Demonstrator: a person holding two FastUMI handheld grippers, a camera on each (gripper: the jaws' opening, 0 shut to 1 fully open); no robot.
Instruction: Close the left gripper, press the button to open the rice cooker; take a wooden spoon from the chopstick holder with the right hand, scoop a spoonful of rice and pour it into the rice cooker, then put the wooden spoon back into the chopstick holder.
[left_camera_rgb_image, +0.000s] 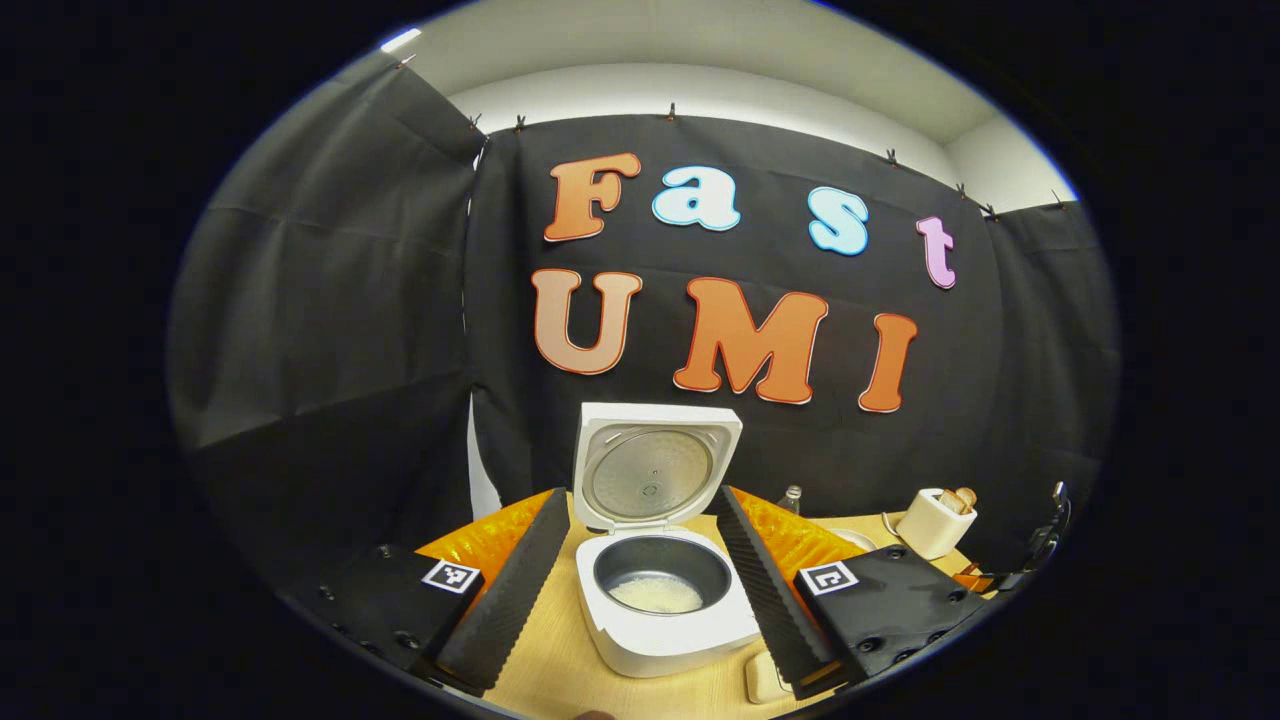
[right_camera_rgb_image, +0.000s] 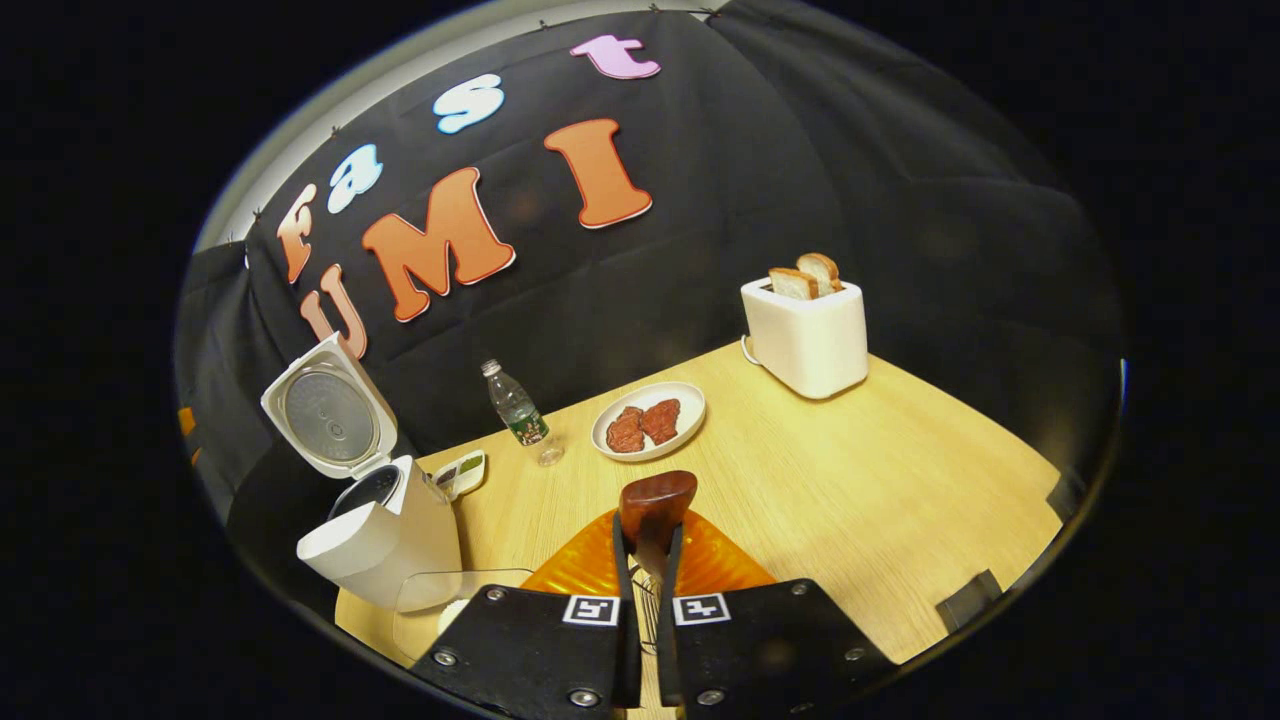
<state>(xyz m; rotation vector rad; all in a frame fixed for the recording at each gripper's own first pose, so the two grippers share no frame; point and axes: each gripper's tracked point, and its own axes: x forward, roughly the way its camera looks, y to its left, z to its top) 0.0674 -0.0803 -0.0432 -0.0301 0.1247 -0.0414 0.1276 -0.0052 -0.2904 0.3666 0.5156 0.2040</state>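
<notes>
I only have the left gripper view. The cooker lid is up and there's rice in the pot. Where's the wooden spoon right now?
Observer: The right gripper is shut on the wooden spoon, and the spoon's end sticks out past the fingers.
Operator: Is it over the cooker?
Observer: No. In the right gripper view the rice cooker stands off toward the left edge, and the spoon is over the table.
Operator: What lies beyond the spoon?
Observer: A plate with two reddish pieces of food on it, and a small bottle standing upright to the plate's left.
</notes>
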